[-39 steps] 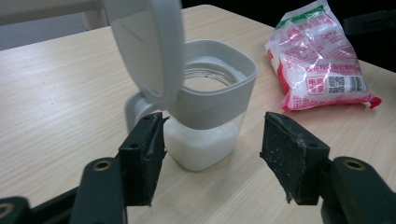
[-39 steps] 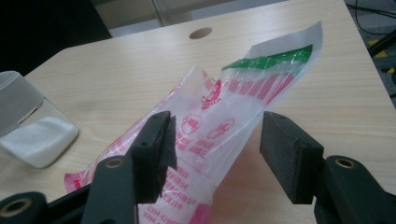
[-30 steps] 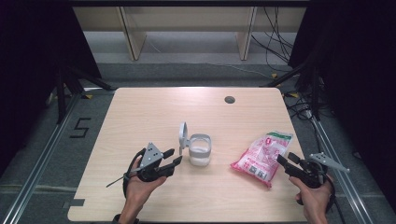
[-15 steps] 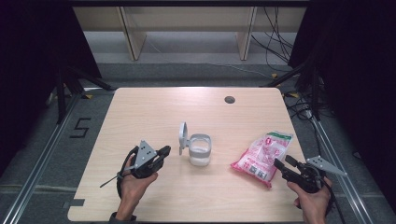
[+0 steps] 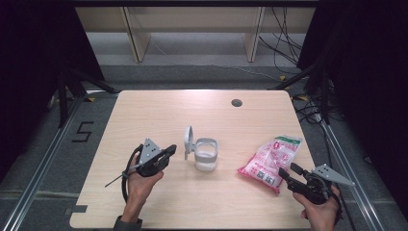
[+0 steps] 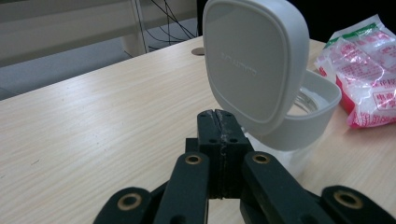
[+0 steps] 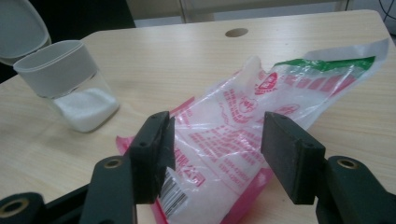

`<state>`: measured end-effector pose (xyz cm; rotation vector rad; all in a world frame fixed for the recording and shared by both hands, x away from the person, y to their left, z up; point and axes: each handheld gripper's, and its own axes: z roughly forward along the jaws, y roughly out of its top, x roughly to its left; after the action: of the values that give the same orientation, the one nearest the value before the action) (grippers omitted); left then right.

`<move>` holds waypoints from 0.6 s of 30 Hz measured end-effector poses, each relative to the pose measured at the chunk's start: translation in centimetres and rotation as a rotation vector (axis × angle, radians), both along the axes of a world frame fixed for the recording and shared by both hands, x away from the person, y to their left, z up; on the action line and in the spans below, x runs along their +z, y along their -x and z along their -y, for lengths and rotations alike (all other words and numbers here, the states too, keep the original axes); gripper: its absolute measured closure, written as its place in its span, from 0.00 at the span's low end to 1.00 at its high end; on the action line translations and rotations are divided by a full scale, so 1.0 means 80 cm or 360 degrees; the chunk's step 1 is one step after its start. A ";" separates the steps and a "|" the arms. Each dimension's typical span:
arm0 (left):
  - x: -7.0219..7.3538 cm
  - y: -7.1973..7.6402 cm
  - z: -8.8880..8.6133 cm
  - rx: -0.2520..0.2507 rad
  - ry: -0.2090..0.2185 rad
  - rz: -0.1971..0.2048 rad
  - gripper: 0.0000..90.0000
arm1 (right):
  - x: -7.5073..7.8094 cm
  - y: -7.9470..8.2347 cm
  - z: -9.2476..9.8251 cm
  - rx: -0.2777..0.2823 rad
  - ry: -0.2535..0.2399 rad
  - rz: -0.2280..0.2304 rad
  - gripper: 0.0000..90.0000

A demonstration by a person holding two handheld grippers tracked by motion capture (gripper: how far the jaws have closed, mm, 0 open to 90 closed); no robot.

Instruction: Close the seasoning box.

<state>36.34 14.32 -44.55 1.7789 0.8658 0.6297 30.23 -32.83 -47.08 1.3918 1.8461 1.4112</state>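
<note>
A white container (image 5: 206,156) holding white powder stands mid-table with its hinged lid (image 5: 188,142) upright. My left gripper (image 5: 171,150) points at the lid from the left; its jaws have just been closing and now stand shut with nothing between them. In the left gripper view the lid (image 6: 254,60) rises just beyond the gripper (image 6: 217,116). A pink and clear bag (image 5: 272,156) of white grains lies to the right. My right gripper (image 5: 286,171) is open at the bag's near end. In the right gripper view its pads (image 7: 161,140) stand either side of the bag (image 7: 243,121) without pressing it.
A round cable hole (image 5: 236,102) sits near the table's far edge. The light wooden table (image 5: 144,110) ends close behind the right hand. Dark stands and cables (image 5: 288,48) lie on the floor beyond the table.
The left gripper's jaws went from open to shut, with nothing caught between them. The right gripper shifted slightly toward the front edge, jaws unchanged.
</note>
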 end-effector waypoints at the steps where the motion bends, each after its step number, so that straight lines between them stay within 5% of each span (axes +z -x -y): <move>1: 0.000 -0.002 0.001 0.0002 0.0003 0.0002 0.99 | 0.000 0.001 -0.001 0.0011 0.0025 0.0000 0.48; 3: 0.002 -0.007 0.005 -0.0005 0.0015 0.0006 0.99 | 0.000 0.002 -0.003 0.0049 0.0060 0.0023 0.48; 4: 0.002 -0.008 0.008 -0.0007 0.0018 0.0001 0.99 | 0.002 0.007 -0.008 0.0011 0.0031 -0.0044 0.48; 10: 0.000 -0.016 0.018 -0.0015 -0.0008 0.0004 0.99 | 0.000 0.007 -0.007 0.0039 0.0029 0.0027 0.48; 11: 0.000 -0.019 0.018 -0.0029 -0.0018 0.0013 0.99 | 0.001 0.010 -0.009 0.0011 0.0011 -0.0011 0.48; 14: 0.003 -0.021 0.020 -0.0024 -0.0006 0.0015 0.99 | 0.001 0.011 -0.008 0.0028 0.0071 0.0035 0.48; 18: 0.010 -0.025 0.022 -0.0040 -0.0004 0.0045 0.99 | 0.001 0.013 -0.010 0.0053 0.0038 0.0018 0.48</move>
<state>38.32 12.52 -43.77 1.7766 0.8224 0.6381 29.23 -32.05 -46.98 1.3450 1.8814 1.4059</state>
